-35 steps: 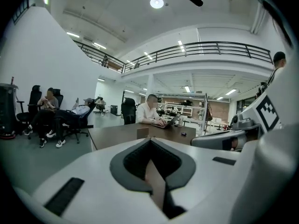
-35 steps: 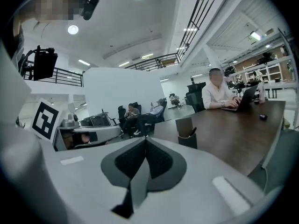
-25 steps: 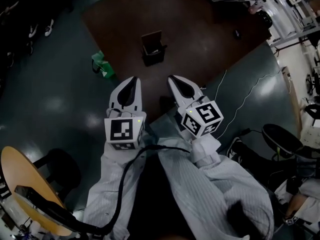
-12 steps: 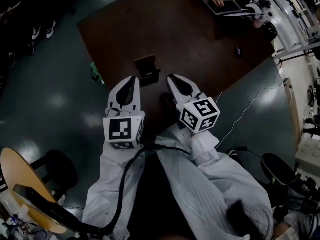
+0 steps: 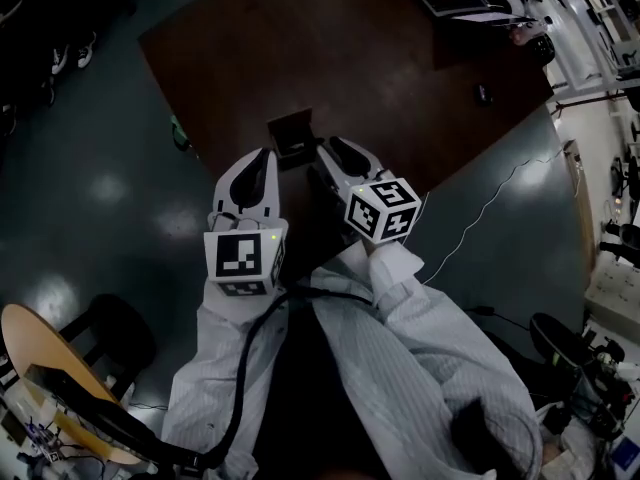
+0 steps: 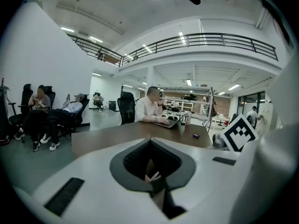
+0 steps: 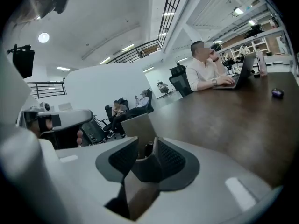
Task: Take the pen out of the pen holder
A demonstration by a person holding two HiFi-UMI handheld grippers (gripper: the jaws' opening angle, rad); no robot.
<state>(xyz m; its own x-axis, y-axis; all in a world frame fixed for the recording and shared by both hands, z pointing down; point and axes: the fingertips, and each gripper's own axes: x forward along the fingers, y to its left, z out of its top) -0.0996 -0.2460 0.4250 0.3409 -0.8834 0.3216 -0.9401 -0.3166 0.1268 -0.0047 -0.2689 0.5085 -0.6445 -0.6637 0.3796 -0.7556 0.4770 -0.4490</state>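
Now the person is still reaching in, so the pen is not taken yet. The pen holder stands on the near part of the brown table, just past the tips of both grippers. The right gripper is at the holder's right side. Its jaws have just been opening and now stand apart; from its own view the near corner of the holder shows in the gap, but the pads press on nothing. The left gripper is at the holder's left side with its jaws together and nothing in them. Through the little gap under its tips, a pale bit that looks like the pen sticks up from the holder. The pen is still inside. The next move seems to belong to the right gripper: it has to go a bit farther and line up so the pen sits between the two pads, then close and lift straight up. The left gripper may need to steady the holder so it does not tip. A second ago the holder was well apart from both grippers, farther up the table, and the right jaws were shut. Both grippers are now right beside it.
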